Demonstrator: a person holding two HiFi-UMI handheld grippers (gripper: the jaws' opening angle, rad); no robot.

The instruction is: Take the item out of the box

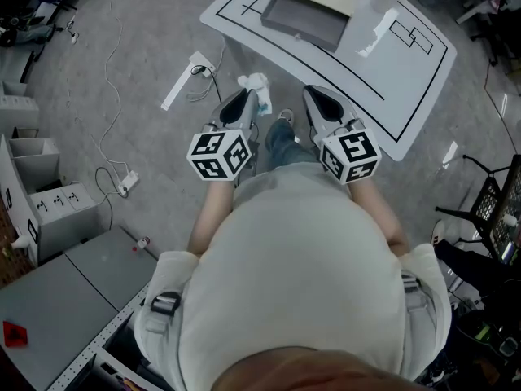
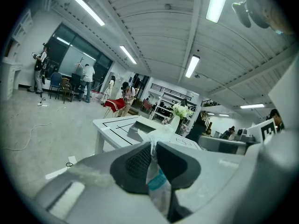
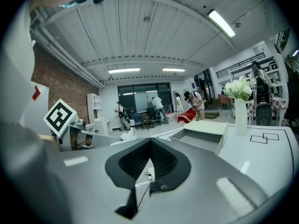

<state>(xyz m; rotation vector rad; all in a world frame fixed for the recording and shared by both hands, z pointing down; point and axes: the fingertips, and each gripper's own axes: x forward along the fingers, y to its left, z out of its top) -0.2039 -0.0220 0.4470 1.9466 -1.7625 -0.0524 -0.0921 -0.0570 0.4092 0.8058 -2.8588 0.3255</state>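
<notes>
I stand a step back from the white table, with both grippers held in front of my body. My left gripper is shut on a crumpled white packet that has a teal label. In the left gripper view the packet is pinched between the dark pads, with its top sticking out above them. The open grey box lies on the table, away from both grippers; it also shows as the box and the box. My right gripper has its jaw tips touching, with nothing between them.
A vase of white flowers stands on the table beside the box. On the floor at left lie cables, a power strip and a white bar. Grey cabinets are at left, a black rack at right. People stand far back.
</notes>
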